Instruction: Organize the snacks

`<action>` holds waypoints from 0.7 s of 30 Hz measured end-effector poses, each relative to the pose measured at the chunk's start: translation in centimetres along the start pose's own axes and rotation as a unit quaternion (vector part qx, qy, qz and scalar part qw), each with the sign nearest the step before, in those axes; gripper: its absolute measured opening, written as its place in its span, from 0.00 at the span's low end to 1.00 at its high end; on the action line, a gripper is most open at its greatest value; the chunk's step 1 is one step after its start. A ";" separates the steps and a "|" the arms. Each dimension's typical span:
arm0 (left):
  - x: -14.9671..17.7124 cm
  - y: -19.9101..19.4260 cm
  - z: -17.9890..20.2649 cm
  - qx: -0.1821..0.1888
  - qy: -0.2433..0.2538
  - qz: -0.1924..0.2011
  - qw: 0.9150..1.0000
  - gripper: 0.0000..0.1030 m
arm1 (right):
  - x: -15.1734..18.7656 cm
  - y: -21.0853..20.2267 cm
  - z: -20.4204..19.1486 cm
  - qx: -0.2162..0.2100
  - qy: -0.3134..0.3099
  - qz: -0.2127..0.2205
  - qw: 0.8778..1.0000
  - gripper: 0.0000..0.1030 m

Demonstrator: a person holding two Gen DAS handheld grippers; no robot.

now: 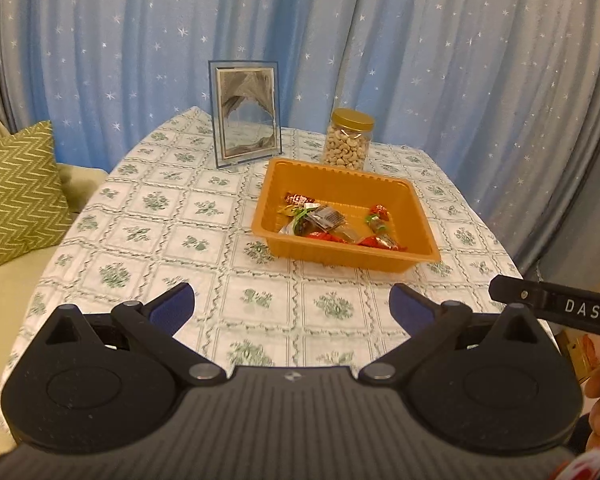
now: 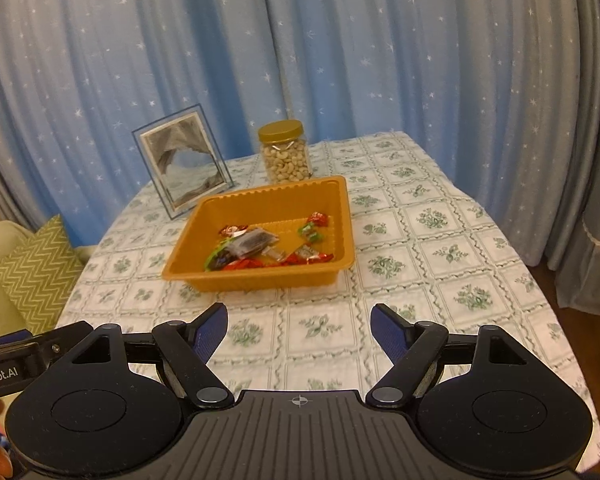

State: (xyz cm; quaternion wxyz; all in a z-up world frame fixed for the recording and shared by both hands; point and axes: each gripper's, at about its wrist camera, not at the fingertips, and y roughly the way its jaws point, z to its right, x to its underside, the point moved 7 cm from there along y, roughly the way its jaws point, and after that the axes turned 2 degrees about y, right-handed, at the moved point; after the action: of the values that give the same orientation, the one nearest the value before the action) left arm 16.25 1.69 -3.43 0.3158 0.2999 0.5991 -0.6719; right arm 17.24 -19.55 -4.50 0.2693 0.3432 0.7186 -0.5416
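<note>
Ribbed orange plastic tray [image 1: 380, 262], crinkly wrapped candies [image 1: 324, 224], cashew jar [image 1: 347, 140]

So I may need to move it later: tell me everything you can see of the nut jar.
The nut jar is a clear, plastic-looking container with a gold screw lid, shut, filled nearly to the top with pale cashew-like nuts. It stands upright on the checked tablecloth, just behind the orange tray's far rim and right of the picture frame. Whether it touches the tray cannot be told. Neither gripper is near it.
</note>
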 end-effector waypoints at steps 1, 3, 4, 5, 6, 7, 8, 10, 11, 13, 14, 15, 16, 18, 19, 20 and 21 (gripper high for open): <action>0.2 -0.6 0.0 -0.002 0.000 0.000 1.000 1.00 | 0.2 -0.6 -0.1 -0.001 -0.002 0.001 1.000 0.76; 0.6 -1.9 0.2 -0.011 0.005 -0.001 1.000 1.00 | 0.6 -1.7 -0.4 -0.003 -0.007 0.000 1.000 0.76; 0.7 -2.5 0.2 -0.016 0.008 0.000 1.000 1.00 | 0.8 -2.3 -0.5 -0.005 -0.010 0.000 1.000 0.76; 0.8 -3.2 0.3 -0.019 0.011 0.001 1.000 1.00 | 1.0 -2.9 -0.6 -0.005 -0.012 0.001 1.000 0.76; 0.9 -3.8 0.4 -0.022 0.013 0.003 1.000 1.00 | 1.2 -3.6 -0.7 -0.004 -0.013 0.003 1.000 0.77; 1.0 -4.4 0.4 -0.022 0.013 0.004 1.000 1.00 | 1.3 -4.2 -0.8 -0.004 -0.015 0.004 1.000 0.77; 1.0 -4.9 0.5 -0.021 0.014 0.006 1.000 1.00 | 1.5 -4.9 -0.9 -0.005 -0.019 0.005 1.000 0.77; 1.2 -6.0 0.6 -0.016 0.009 0.010 1.000 1.00 | 1.8 -6.2 -1.0 -0.004 -0.028 0.009 1.000 0.77; 1.3 -6.5 0.7 -0.013 0.008 0.013 1.000 1.00 | 2.0 -6.8 -1.1 -0.003 -0.032 0.011 0.999 0.77; 1.6 -7.6 0.9 -0.011 0.012 0.018 1.000 1.00 | 2.4 -7.9 -1.2 -0.004 -0.036 0.014 0.999 0.77; 1.7 -8.1 1.1 -0.011 0.016 0.020 1.000 1.00 | 2.7 -8.4 -1.1 -0.003 -0.037 0.015 0.999 0.77; 2.0 -8.5 1.3 -0.010 0.018 0.021 1.000 1.00 | 3.0 -8.8 -1.1 0.000 -0.039 0.014 0.999 0.78; 2.2 -9.0 1.5 -0.008 0.018 0.021 1.000 1.00 | 3.3 -9.2 -1.1 0.002 -0.042 0.014 0.999 0.78; 2.7 -9.6 1.7 -0.004 0.021 0.019 1.000 1.00 | 3.8 -9.9 -1.1 0.007 -0.051 0.013 0.999 0.78; 3.0 -9.9 1.7 -0.004 0.021 0.017 1.000 1.00 | 4.1 -10.2 -1.2 0.009 -0.055 0.013 0.998 0.78; 3.3 -10.1 1.7 -0.006 0.020 0.016 1.000 1.00 | 4.4 -10.5 -1.1 0.011 -0.058 0.012 0.998 0.78; 3.5 -10.3 1.7 -0.007 0.019 0.015 1.000 1.00 | 4.8 -10.9 -1.1 0.011 -0.060 0.012 0.998 0.78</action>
State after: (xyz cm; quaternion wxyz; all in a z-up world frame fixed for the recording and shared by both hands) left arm 5.95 0.65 0.40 0.3164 0.3193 0.6050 -0.6572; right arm 5.76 -19.41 -1.35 0.3149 0.3215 0.6910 -0.5658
